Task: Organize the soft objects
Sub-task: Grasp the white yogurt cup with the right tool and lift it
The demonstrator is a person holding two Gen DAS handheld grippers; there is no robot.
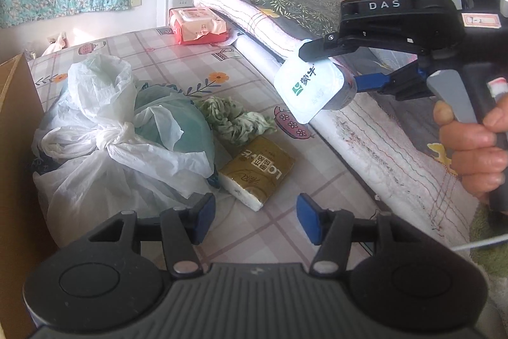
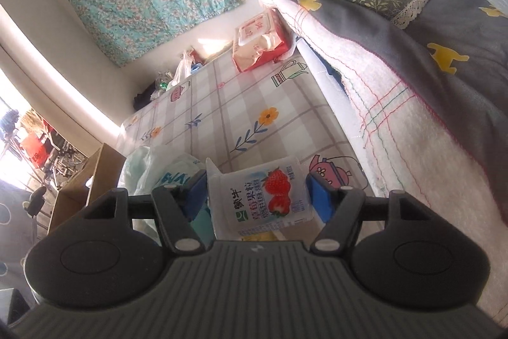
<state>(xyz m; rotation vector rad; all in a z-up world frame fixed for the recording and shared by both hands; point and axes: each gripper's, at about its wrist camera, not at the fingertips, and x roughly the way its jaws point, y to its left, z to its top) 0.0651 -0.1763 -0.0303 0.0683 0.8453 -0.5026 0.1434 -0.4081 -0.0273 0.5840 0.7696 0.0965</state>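
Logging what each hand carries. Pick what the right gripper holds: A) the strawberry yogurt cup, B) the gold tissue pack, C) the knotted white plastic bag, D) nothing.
A: the right gripper has its blue pads on both sides of the strawberry yogurt cup, lifted clear of the tablecloth in the left wrist view.

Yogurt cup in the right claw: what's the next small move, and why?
Probably carry the yogurt cup toward the cardboard box at the table's left edge. The right claw holds it clear above the tablecloth, and the left claw hangs open with nothing in it.
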